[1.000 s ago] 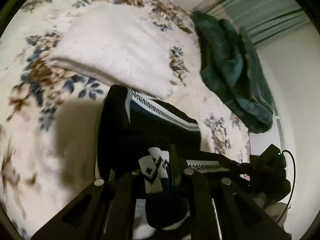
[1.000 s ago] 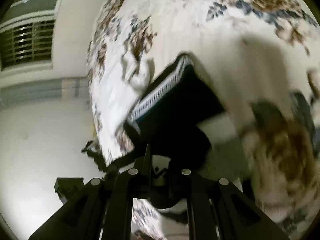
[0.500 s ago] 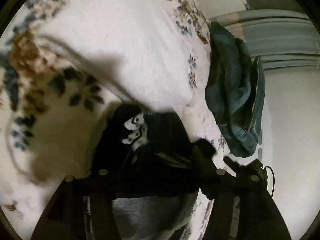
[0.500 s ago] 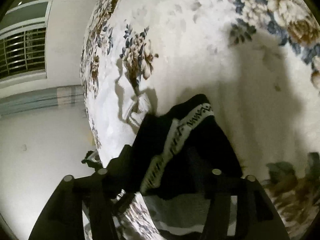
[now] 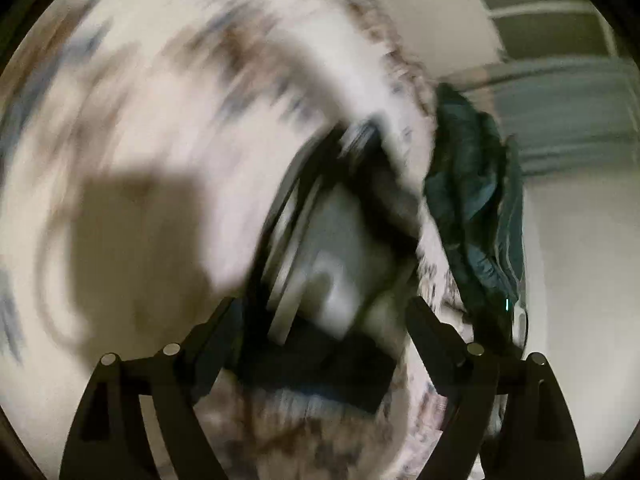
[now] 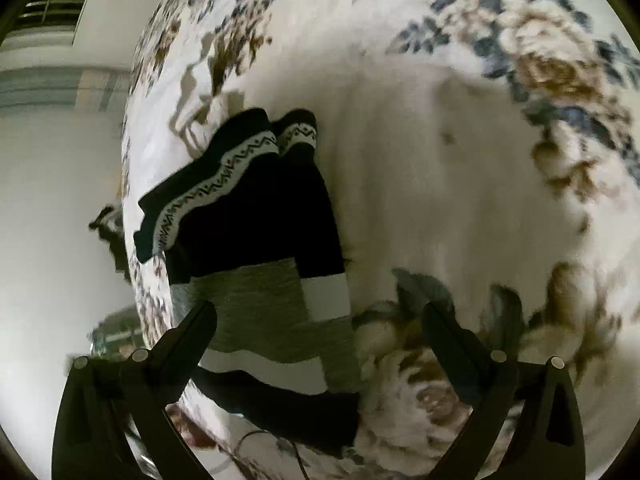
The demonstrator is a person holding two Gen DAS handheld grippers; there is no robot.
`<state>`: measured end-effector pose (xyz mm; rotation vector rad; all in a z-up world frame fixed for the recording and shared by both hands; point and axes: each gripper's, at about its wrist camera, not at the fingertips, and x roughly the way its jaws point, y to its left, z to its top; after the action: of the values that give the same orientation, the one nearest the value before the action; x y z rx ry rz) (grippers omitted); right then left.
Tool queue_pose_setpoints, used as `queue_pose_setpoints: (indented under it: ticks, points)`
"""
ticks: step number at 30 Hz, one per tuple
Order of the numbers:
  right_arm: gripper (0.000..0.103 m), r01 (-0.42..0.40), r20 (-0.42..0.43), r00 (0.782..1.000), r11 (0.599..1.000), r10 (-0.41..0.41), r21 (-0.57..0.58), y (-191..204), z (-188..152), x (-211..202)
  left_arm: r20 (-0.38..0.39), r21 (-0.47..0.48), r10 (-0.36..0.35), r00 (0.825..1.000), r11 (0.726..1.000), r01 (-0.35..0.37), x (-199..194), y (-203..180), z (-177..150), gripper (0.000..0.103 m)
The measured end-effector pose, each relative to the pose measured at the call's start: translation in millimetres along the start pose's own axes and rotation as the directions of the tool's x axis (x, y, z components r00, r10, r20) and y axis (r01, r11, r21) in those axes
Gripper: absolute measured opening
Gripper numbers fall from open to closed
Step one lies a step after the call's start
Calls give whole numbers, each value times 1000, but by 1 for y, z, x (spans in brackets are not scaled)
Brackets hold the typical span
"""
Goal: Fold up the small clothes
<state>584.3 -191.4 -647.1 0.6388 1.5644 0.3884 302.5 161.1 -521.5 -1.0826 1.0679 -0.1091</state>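
Sweater [image 6: 256, 240], black with grey and white blocks and a patterned band, is lying folded on the floral bed cover [image 6: 460, 160], near its left edge. Right hand-held gripper [image 6: 320, 320] is hovering over it, fingers spread wide, gripping nothing. Left hand-held gripper [image 5: 320, 316] is likewise released; its view is badly blurred. Teal cloth [image 5: 476, 200] is hanging at the right.

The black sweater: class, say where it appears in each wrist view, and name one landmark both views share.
Left wrist: the sweater is blurred, right of centre, running from mid-frame down between the open jaws.
Right wrist: the sweater lies sharp, left of centre, its patterned bands uppermost, its lower edge between the open jaws.
Shared landmark: the floral bedspread beneath it.
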Motion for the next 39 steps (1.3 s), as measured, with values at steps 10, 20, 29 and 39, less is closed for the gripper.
queue_pose_setpoints:
  ticks: [10, 20, 29, 39]
  points:
    - [103, -178, -217, 964, 978, 152, -108, -10, 72, 56, 158, -341, -208, 965, 906, 251, 65, 39, -103, 83]
    - [103, -276, -280, 929, 957, 242, -89, -4, 103, 89, 358, -317, -173, 917, 902, 293, 96, 20, -74, 89]
    - [21, -300, -179, 942, 951, 282, -78, 6, 75, 82, 333, -200, -132, 934, 958, 207, 68, -14, -28, 23]
    - [14, -273, -117, 943, 925, 312, 263, -38, -160, 42, 41, 54, -2, 999, 999, -1, -6, 15, 34, 30]
